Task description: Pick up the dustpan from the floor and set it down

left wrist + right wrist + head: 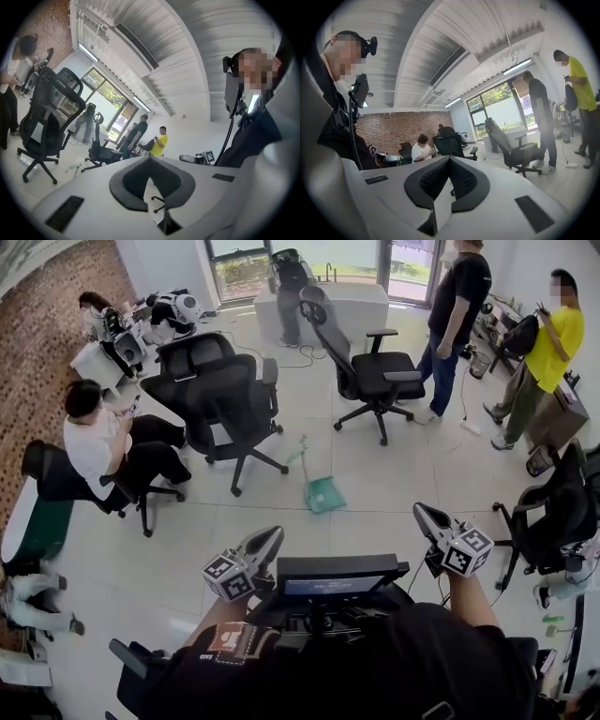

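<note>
**Head view: dustpan on the floor, both claws closed and empty**

Both claws are held out roughly level in front of the person. The left claw [270,538] has its jaws pressed together with nothing between them, and so does the right claw [422,514]. Each gripper view shows the dark pads meeting along one seam.

The green dustpan [323,493] rests on the tiled floor [169,559], ahead of and below both claws. It sits between their two lines, somewhat nearer the left claw and well apart from either. Its thin handle [303,454] leans up and away from the claws, toward the black office chair [220,395] beyond the left claw.

The pickup looks not yet begun, and several things could go wrong from here:

- **Closed jaws:** a claw arriving with its jaws pressed together would knock the handle instead of taking it, and the light pan could slide or topple on the smooth tiles.
- **Grip near the top:** a pinch near the top of the slim handle would likely let the pan swing or twist in the pads.
- **Nearby chair:** the chair's wheeled base [246,463] sits near the pan, so a low reach from the left claw may clip it.
</note>
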The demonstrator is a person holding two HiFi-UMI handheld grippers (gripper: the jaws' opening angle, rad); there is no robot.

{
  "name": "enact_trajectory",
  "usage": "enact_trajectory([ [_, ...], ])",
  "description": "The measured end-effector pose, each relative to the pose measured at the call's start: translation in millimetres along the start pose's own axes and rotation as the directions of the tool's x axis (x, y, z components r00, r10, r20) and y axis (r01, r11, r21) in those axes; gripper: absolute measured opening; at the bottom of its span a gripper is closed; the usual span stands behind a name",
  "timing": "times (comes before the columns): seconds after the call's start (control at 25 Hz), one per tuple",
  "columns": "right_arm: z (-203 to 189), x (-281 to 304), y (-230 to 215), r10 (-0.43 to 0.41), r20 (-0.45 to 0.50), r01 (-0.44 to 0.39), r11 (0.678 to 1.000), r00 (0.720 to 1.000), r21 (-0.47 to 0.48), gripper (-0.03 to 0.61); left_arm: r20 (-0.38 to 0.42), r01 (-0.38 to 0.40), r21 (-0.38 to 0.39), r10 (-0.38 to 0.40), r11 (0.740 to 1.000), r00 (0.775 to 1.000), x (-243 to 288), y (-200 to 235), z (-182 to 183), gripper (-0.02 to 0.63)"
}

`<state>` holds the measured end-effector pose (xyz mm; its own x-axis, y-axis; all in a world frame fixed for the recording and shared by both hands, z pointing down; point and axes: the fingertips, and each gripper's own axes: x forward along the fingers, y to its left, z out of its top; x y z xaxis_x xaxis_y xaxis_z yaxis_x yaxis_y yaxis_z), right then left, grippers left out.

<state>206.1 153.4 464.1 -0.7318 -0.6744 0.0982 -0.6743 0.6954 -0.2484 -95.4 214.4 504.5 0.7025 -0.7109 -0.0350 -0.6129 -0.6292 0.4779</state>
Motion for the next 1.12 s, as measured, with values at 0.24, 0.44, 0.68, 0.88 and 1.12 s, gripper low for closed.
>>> enact_trajectory([
  [0.24,58.8,127.0,2.2,-0.133,0.043,0.135,0.990,0.990,-0.048,0.009,-0.046,0.095,0.022,-0.094,0.995,0.995,10.9,143.0,92.5,0.021],
  [0.44,88.4,215.0,-16.1,-0.185,0.047,0.188,0.979,0.982,-0.073,0.009,-0.075,0.136,0.028,-0.133,0.990,0.988,41.9,239.0,140.6,0.021],
  [0.68,85.0,284.0,-68.1,-0.175,0.002,0.174,0.982,0.985,-0.068,0.009,-0.095,0.132,-0.002,-0.131,0.991,0.987,103.2,304.9,147.6,0.021],
  [0.88,66.3,326.2,-168.7,-0.104,-0.032,0.100,0.990,0.994,-0.098,0.009,-0.121,0.057,0.020,-0.055,0.998,0.991,195.9,350.9,130.2,0.021],
  [1.12,69.4,356.5,-323.9,0.051,-0.092,-0.060,0.994,0.994,-0.096,0.009,-0.140,-0.142,0.035,0.145,0.989,0.979,337.6,374.2,119.0,0.021],
])
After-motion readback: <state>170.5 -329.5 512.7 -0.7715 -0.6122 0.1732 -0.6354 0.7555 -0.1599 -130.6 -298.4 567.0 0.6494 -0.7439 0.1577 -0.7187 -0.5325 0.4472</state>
